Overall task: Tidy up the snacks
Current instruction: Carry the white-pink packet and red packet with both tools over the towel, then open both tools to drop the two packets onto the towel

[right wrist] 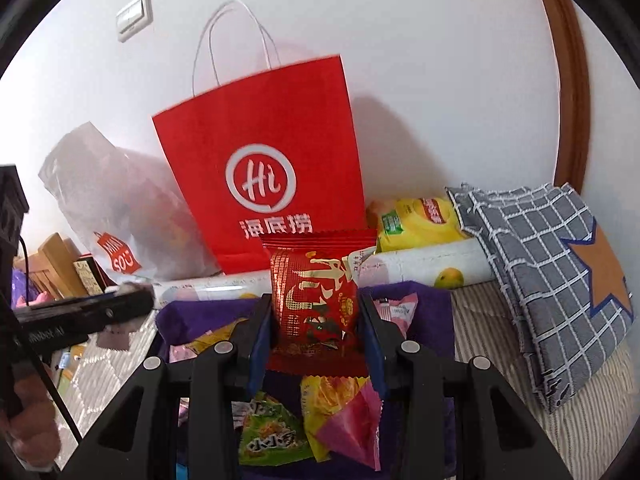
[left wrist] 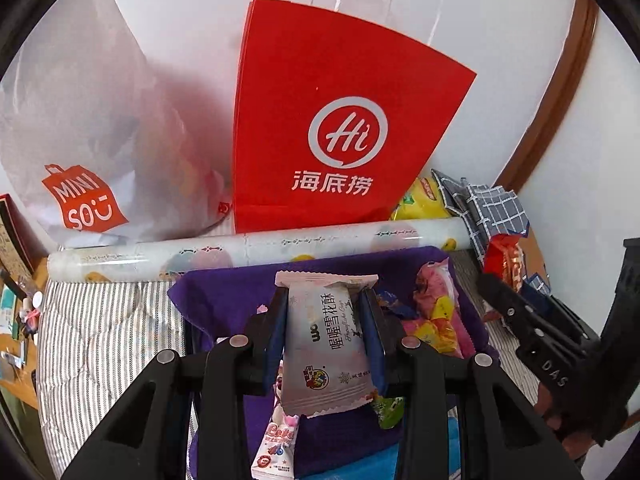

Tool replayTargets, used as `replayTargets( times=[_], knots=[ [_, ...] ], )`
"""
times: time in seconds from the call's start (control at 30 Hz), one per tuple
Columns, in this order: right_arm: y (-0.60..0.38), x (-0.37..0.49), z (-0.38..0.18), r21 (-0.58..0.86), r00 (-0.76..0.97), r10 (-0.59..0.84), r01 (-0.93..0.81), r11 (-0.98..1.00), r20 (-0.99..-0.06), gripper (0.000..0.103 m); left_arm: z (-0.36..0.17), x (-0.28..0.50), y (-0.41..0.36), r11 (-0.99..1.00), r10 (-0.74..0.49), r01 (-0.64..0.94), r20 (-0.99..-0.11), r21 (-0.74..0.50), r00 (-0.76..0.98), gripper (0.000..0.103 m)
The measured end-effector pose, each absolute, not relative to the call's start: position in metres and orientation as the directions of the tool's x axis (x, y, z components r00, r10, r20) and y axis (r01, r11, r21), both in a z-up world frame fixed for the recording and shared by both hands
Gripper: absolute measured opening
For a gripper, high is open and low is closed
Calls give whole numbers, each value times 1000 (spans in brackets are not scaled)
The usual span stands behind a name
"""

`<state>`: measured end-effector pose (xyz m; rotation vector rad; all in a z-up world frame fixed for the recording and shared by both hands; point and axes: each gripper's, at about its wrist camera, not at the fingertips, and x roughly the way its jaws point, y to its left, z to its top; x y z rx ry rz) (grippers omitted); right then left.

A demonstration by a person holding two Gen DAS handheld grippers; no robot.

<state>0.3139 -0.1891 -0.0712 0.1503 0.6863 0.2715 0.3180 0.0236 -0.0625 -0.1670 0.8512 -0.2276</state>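
Observation:
My left gripper [left wrist: 326, 300] is shut on a pale grey-pink snack packet [left wrist: 324, 344] and holds it above a purple cloth bin [left wrist: 224, 292] with several wrapped snacks inside. My right gripper [right wrist: 314, 312] is shut on a red snack packet [right wrist: 314, 304] with gold print, held above the same purple bin [right wrist: 184, 316]. Loose snacks lie below it: a green packet [right wrist: 268, 436], a yellow one [right wrist: 332, 396] and a pink one [right wrist: 352, 428]. In the left wrist view the right gripper [left wrist: 516, 292] with its red packet [left wrist: 506, 258] shows at the right. In the right wrist view the left gripper's fingers [right wrist: 120, 304] show at the left.
A red paper bag [left wrist: 332, 128] with a white "Hi" logo stands against the wall behind the bin. A white Miniso plastic bag [left wrist: 100, 152] sits left of it. A rolled patterned sheet [left wrist: 256, 246] lies behind the bin. A yellow packet [right wrist: 416, 220] and a grey checked cloth [right wrist: 552, 276] lie right.

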Motion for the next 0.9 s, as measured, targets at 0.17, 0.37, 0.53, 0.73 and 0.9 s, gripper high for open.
replayTargets(
  times=[0.17,0.37,0.53,0.73,0.9],
  knots=[
    [-193,315,-83,227,725,292,-189,955,-624,39,-68,321,24,965,-258,126,-734,-231,629,35],
    [-192,311,-90,211,723,294,-206,955,-625,39,-68,320,19,966,-257,136,-735,-222,628,35],
    [-191,311,-96,203,716,290,-207,957,-635,39,-67,319,16,966,-258,142,-733,-217,630,35],
    [-193,310,-97,199,714,289,-209,957,-637,39,-70,323,23,968,-245,115,-739,-224,627,35],
    [-191,312,-103,190,688,291,-221,957,-665,39,-83,332,23,973,-223,84,-768,-217,601,35]
  ],
)
